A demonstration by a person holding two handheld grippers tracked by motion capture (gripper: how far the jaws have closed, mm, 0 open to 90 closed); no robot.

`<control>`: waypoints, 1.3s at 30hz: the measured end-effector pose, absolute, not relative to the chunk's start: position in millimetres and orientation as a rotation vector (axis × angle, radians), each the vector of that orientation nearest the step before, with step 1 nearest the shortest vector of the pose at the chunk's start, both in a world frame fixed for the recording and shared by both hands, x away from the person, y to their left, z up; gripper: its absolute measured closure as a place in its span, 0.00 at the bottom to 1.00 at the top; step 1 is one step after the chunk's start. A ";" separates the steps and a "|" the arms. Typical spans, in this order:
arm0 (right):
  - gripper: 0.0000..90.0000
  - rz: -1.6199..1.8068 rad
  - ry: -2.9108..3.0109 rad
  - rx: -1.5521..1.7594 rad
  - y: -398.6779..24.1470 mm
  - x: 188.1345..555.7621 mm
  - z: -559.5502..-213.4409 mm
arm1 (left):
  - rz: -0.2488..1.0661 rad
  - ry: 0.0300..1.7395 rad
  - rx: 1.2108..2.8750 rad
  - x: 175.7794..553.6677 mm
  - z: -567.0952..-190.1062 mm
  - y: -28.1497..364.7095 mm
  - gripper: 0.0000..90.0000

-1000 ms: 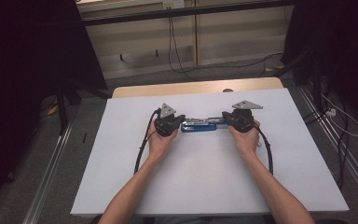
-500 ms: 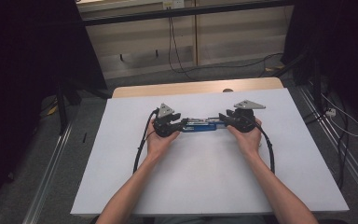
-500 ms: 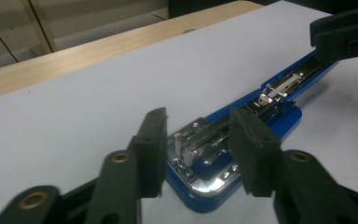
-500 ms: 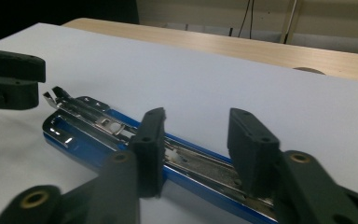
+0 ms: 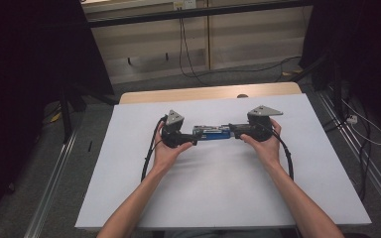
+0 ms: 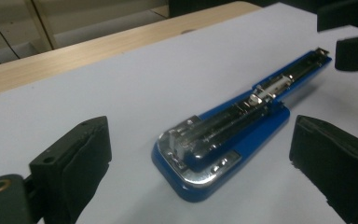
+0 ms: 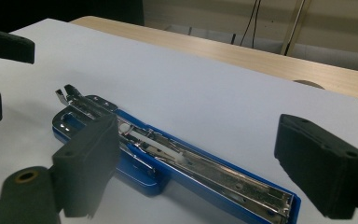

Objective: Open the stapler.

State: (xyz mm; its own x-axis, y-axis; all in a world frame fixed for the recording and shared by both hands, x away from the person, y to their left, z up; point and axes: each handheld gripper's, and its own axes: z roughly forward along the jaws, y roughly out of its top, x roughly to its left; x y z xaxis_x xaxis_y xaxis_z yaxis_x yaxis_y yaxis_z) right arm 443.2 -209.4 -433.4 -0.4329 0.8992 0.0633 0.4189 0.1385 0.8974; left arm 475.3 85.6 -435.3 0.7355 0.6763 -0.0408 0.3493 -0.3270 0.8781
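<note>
Stapler [image 5: 211, 133], blue-bodied with bright metal internals, lies flat at the centre of the white worktop [image 5: 218, 198], folded out to its full length with the staple channel exposed. In the high view, the left claw [image 5: 194, 141] sits at the stapler's left end and the right claw [image 5: 231, 130] at its right end. Both claws have just been opening: in the left gripper view the two black pads [image 6: 70, 163] stand spread on either side of the blue base [image 6: 200, 144] without touching it, and in the right gripper view the pads [image 7: 86, 158] stand likewise apart over the open channel [image 7: 182, 163], clear of the metal. The step in hand reads as release after unfolding the stapler. The next move likely calls for access to the channel, or a fresh grip on both halves to fold them shut. No brand, label or writing is legible on the stapler or the worktop.
</note>
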 end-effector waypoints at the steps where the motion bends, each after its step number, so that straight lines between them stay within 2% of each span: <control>1: 0.14 1.254 1.924 1.262 -209.7 442.6 -432.7 | 0.421 0.772 1.937 473.4 -434.8 85.4 0.04; 8: 0.07 1.233 1.935 1.255 -216.0 436.9 -427.4 | 0.404 0.762 1.909 460.0 -428.0 93.8 0.04; 11: 0.06 1.227 1.947 1.247 -217.9 433.4 -425.6 | 0.445 0.769 1.907 454.7 -427.5 100.0 0.05; 20: 0.07 1.230 1.934 1.229 -228.1 420.9 -419.2 | 0.433 0.776 1.905 441.3 -431.7 117.0 0.04; 39: 0.09 1.205 1.945 1.256 -257.7 385.3 -421.0 | 0.531 0.785 1.883 399.3 -429.7 155.4 0.04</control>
